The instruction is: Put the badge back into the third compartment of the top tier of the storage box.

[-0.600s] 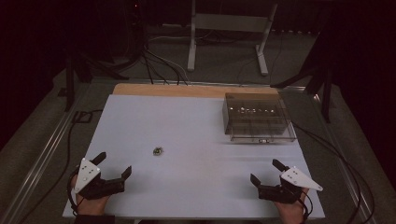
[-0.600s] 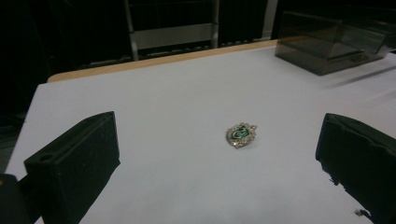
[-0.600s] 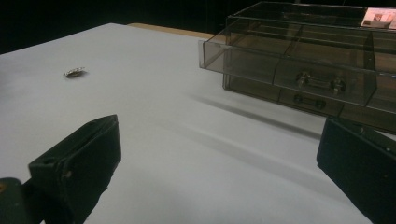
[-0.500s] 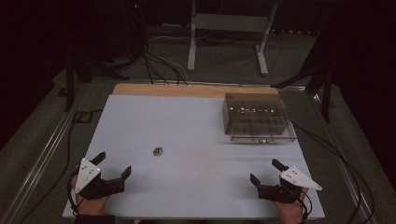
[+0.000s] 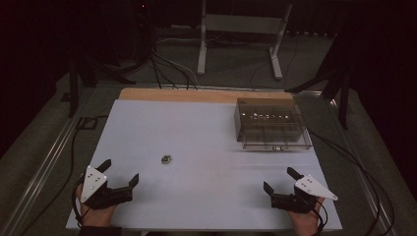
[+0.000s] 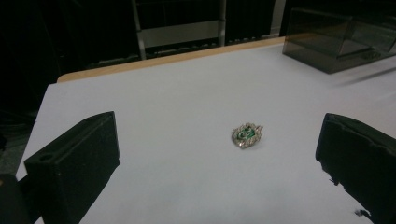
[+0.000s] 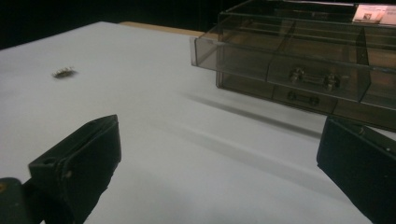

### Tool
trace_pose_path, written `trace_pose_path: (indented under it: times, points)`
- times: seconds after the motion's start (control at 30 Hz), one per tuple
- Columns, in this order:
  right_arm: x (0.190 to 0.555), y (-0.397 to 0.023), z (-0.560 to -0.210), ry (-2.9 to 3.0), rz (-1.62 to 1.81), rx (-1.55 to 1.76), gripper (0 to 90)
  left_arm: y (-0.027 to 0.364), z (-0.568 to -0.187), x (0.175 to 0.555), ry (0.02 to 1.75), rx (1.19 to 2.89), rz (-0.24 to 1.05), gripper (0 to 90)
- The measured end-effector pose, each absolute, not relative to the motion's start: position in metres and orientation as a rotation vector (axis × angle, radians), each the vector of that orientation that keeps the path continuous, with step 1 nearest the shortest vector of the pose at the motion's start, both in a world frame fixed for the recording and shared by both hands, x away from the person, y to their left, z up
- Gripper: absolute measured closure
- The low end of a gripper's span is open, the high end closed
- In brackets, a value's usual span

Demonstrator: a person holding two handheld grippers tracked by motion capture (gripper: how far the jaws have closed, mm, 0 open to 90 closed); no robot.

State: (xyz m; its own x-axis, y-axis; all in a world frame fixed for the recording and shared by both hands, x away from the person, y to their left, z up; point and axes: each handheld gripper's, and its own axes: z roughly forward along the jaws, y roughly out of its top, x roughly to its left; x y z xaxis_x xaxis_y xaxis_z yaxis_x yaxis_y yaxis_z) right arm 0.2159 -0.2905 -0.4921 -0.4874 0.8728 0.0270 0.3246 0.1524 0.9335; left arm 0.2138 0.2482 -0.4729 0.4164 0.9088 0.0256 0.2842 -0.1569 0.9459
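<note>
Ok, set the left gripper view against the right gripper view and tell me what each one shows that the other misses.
Left gripper view alone: the brooch seen from above, with its green centre and pale jewelled rim, and a metal stand beyond the table's wooden edge.

Right gripper view alone: the smoky clear drawer box up close, with its dividers, its drawer handles and the top drawer drawn partly out.

Both: the white tabletop, the brooch, the box, and two black jaws set wide apart with nothing between them.
</note>
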Motion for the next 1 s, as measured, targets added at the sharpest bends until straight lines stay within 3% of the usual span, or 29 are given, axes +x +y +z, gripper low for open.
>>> trace_pose_path:
  times: [1.0]
  points:
    - [0.212, -0.288, -0.491, 1.894, 1.299, 1.114, 0.0, 0.215, -0.466, 0.248, 1.016, 1.778, 0.75, 0.5]
